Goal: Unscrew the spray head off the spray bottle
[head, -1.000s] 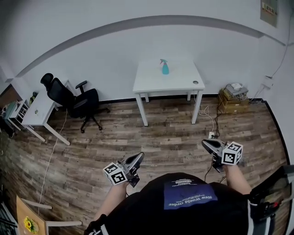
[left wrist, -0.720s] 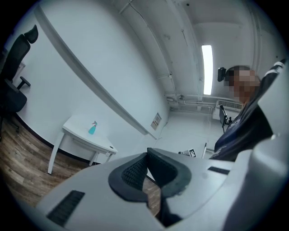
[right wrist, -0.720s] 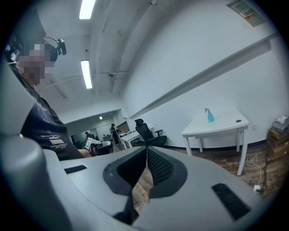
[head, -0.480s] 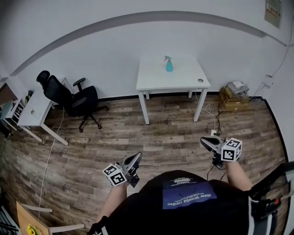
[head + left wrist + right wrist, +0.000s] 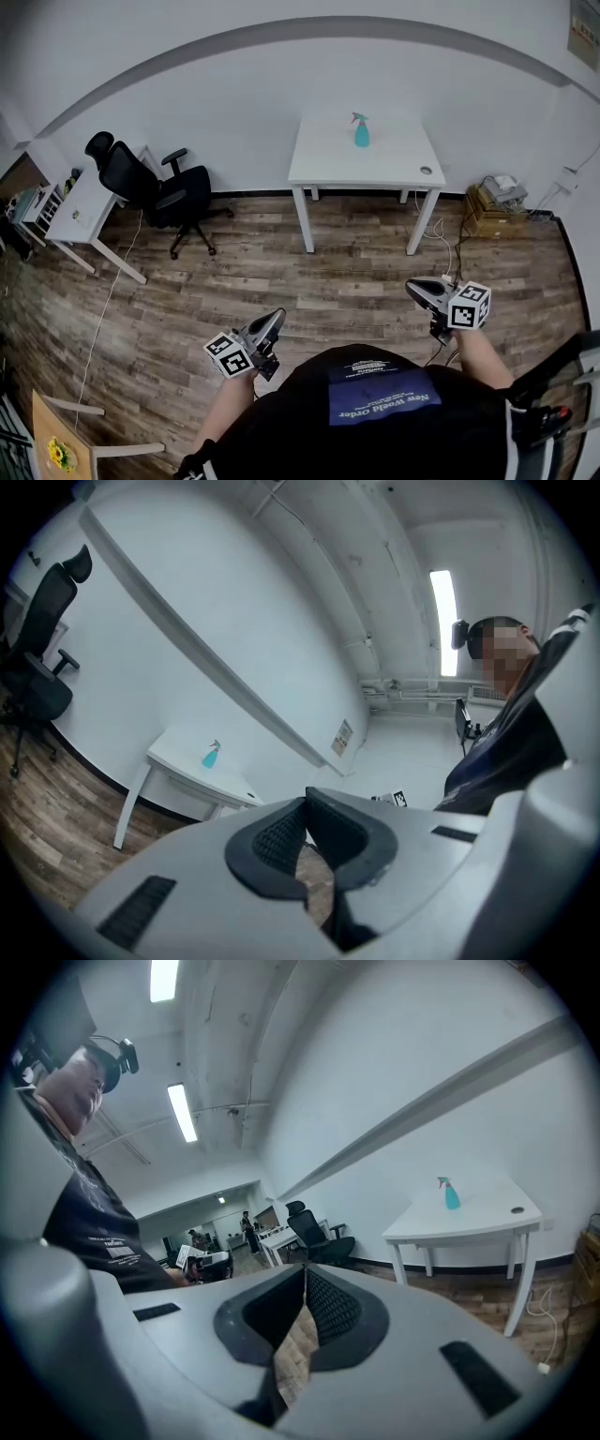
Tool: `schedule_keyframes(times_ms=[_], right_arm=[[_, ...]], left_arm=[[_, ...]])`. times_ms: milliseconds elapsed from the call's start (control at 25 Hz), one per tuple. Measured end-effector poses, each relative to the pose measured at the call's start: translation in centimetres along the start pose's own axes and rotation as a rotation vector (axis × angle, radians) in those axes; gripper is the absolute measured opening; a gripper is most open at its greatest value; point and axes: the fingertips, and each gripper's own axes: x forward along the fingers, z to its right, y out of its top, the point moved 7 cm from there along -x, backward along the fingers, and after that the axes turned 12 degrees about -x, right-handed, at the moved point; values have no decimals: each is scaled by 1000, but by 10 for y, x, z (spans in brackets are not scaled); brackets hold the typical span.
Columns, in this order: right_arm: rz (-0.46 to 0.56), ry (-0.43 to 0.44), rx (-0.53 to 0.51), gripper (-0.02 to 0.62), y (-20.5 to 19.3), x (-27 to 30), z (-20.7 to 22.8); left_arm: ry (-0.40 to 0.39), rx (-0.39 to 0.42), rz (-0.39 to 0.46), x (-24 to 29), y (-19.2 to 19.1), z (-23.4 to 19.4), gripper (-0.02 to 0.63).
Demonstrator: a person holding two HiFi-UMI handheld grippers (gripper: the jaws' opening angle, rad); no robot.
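A teal spray bottle (image 5: pixel 361 130) with its spray head on stands upright on a white table (image 5: pixel 328 164) against the far wall. It also shows small in the left gripper view, the spray bottle (image 5: pixel 212 755), and in the right gripper view, the spray bottle (image 5: pixel 450 1193). My left gripper (image 5: pixel 273 324) is shut and empty, held low near my body at the lower left. My right gripper (image 5: pixel 418 290) is shut and empty too, at the lower right. Both are far from the table, with wooden floor between.
A black office chair (image 5: pixel 155 193) stands left of the table beside a second white desk (image 5: pixel 80 208). Cardboard boxes (image 5: pixel 502 202) sit by the right wall, with cables (image 5: pixel 446 255) on the floor near the table's right legs. A wooden chair (image 5: pixel 66 441) is at the lower left.
The table and bottle have shifted right and slightly down in the head view as I walk closer. Both grippers stay shut and keep their places near my body.
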Motion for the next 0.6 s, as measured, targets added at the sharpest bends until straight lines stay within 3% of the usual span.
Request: schedule_keyframes(times_ms=[160,360,600], right_arm=[[26,45,-11,-2,13,1,47],[33,65,-22,-2,28,-19,111],[35,35,5,-2,23,-62,178]], left_arm=[[43,-1,36,33,3,-3,2],[22,22,40,112,2,2,2],[11,41,8,181,-10,8,2]])
